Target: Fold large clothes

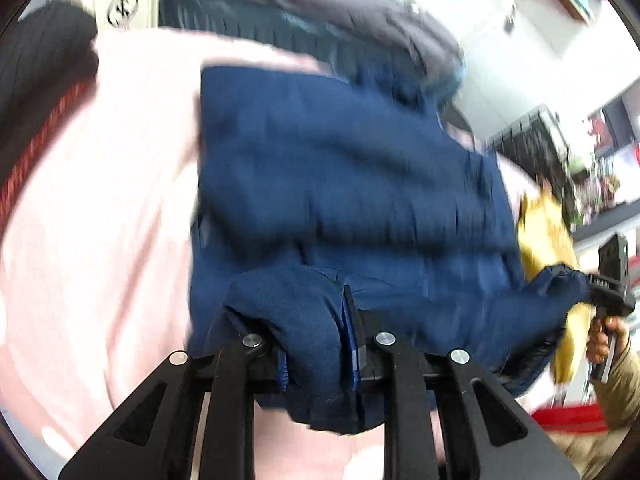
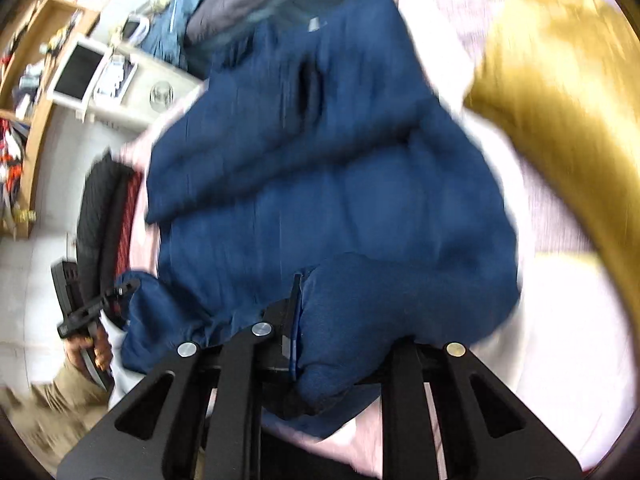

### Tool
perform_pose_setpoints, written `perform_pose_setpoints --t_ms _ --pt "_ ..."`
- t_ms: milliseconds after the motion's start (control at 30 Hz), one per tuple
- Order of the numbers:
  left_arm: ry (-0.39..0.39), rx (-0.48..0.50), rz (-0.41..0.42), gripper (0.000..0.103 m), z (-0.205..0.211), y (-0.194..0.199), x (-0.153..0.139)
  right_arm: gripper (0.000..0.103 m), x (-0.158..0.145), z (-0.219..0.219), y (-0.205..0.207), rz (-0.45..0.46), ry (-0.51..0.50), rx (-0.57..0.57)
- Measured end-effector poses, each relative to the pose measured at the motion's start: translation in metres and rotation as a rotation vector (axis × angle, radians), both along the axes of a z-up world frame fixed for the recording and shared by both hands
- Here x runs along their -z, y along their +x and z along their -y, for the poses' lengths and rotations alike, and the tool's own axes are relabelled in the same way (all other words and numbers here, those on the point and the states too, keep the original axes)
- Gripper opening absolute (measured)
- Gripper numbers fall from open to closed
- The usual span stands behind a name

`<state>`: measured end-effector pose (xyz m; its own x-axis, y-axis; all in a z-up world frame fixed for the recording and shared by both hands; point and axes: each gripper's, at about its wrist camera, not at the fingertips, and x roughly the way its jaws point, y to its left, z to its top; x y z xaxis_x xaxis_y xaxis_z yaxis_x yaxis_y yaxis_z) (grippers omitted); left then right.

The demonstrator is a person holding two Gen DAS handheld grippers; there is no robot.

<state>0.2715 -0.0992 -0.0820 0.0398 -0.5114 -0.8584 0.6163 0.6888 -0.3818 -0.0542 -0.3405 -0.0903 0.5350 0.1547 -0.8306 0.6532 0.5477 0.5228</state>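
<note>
Two grippers, one big navy puffer jacket [image 1: 352, 168] strung between them. From where I'm driving this, the jacket spreads away from both sets of fingers over a pale pink bedcover [image 1: 112, 184], its far edge reaching toward a heap of grey and blue clothes [image 1: 320, 4] at the far end of the bed. Its near edge is bunched up right at the fingertips in both wrist views.

Everything is smeared with motion blur, so seams and quilting lines are mush and I can't tell collar from hem. A mustard-yellow fabric [image 2: 560, 92] sits on the right side of the bed, cut off by the lens rim. On the left there's something dark with a red striped band [image 1: 36, 148], too blurry to name.

The left gripper [image 1: 320, 344] is nearly pressed together, pinching a thick wad of the navy cloth; the fabric bulges over the left finger and hides it. The right gripper [image 2: 298, 340] is the same story, jaws squeezed close on a fold that swallows its right finger. Each camera catches the other gripper at the edge of frame, biting a jacket corner, with a hand [image 1: 604, 340] in a tan sleeve [image 1: 616, 412] on the handle.
</note>
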Motion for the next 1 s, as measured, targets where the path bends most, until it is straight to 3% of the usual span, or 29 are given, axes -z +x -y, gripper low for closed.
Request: perform_pose_setpoints --t_ms 200,333,433,567,633,700,767,833,900,967,1000 --pt "-0.048 -0.07 0.103 0.02 0.05 0.071 -0.043 0.017 -0.044 0.079 0.052 0.15 0.013 0.099" --pt "-0.012 -0.097 0.121 0.02 0.091 0.101 -0.05 0.017 -0.058 0.111 0.093 0.16 -0.023 0.103" --pt "0.041 -0.097 0.105 0.021 0.117 0.117 -0.039 0.017 -0.047 0.139 0.122 0.139 0.02 0.143" --pt "0.046 -0.14 -0.02 0.023 0.122 0.142 -0.008 0.017 -0.017 0.164 0.135 0.089 0.082 0.191" --pt "-0.03 -0.194 -0.156 0.025 0.108 0.158 0.005 0.017 -0.001 0.173 0.137 0.08 0.128 0.224" --pt "-0.16 -0.252 -0.317 0.03 0.09 0.173 0.013 0.017 0.015 0.182 0.137 0.083 0.191 0.275" --pt "-0.25 -0.285 -0.394 0.032 0.073 0.185 0.01 0.017 0.031 0.192 0.135 0.089 0.253 0.321" --pt "-0.227 -0.291 -0.321 0.043 0.065 0.189 -0.006 0.017 0.041 0.199 0.138 0.079 0.279 0.334" --pt "-0.149 -0.322 -0.122 0.08 0.051 0.191 -0.032 0.017 0.051 0.204 0.142 0.053 0.294 0.342" --pt "-0.11 -0.341 0.036 0.085 0.042 0.188 -0.051 0.018 0.062 0.21 0.144 0.042 0.331 0.372" --pt "-0.088 -0.33 0.065 0.085 0.04 0.186 -0.055 0.019 0.068 0.212 0.143 0.041 0.362 0.397"
